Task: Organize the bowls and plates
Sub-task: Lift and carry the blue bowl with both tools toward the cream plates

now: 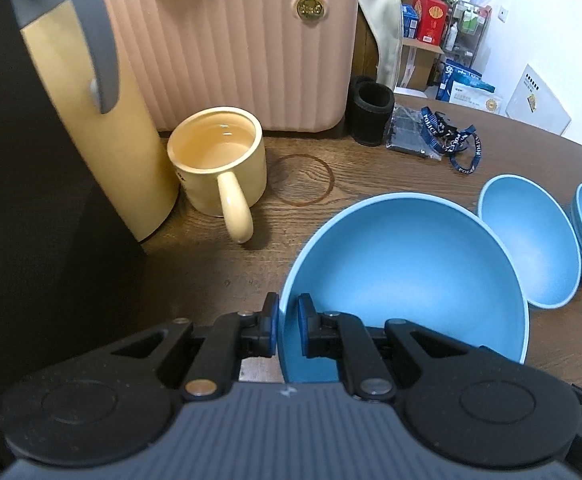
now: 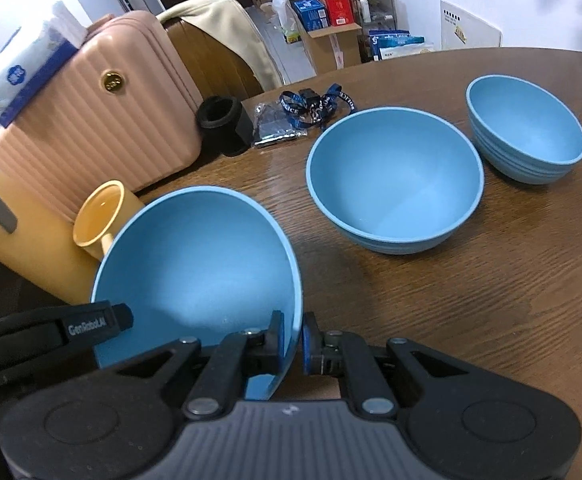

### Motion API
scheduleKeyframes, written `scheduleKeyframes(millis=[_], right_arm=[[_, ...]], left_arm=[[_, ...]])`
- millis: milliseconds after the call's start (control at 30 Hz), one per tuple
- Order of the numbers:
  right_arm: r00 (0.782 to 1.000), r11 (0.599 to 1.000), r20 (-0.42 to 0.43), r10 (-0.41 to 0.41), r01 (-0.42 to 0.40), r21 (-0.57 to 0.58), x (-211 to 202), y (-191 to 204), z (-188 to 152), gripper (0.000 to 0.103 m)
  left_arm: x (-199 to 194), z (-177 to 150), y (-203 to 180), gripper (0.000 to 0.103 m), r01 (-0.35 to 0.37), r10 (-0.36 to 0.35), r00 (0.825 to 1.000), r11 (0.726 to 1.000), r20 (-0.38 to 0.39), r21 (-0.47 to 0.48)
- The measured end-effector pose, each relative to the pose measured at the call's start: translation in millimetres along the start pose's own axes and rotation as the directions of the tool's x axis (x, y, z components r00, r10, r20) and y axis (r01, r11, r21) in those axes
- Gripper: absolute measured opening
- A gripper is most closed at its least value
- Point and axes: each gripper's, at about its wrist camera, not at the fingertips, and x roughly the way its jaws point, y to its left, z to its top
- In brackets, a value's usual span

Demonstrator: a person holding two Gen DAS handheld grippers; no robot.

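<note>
Left gripper: mine [image 1: 288,322] is pinching the left rim of the big blue bowl [image 1: 407,276], one pad inside the wall, one outside.
Right gripper: mine [image 2: 292,340] is clamped on the same bowl's right rim [image 2: 195,256], again with the wall between the pads; the other gripper's finger [image 2: 91,322] shows at that bowl's far side.
Held bowl: I see it tilted, clear of the wooden table [image 2: 471,300], its opening facing away from me and empty.
Second bowl: a like-sized blue one [image 2: 395,180] sits upright on the table beyond the held one, apart from it.
Bowl stack: smaller blue bowls nested [image 2: 527,132] stand just beside the second bowl, on its far right.
Yellow mug: [image 1: 217,160] on the table left of the held bowl, handle towards me, next to a yellow jug [image 1: 91,132].
Behind: I make out a pink ribbed case [image 1: 231,48], a black sleeve [image 1: 371,110] and a blue lanyard [image 1: 455,140].
</note>
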Motion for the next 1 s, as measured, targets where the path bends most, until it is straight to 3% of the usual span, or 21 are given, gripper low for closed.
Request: scheduleKeyframes(millis=[433,1000], right_arm=[[0.999,0.998,0.029,0.045,-0.044,-0.041,-51,-40,-23,0.008],[0.998,0.999,0.050,0.033,-0.031,-0.037,-112,-164,-53,0.008]], left_arm=[[-53,-46,-33,0.011,-0.039,0.040,0.998,0.999,0.038,-0.019],[-98,-120,-136,0.011,-0.017,0.017,0.999,1.000,0.040,-0.005]])
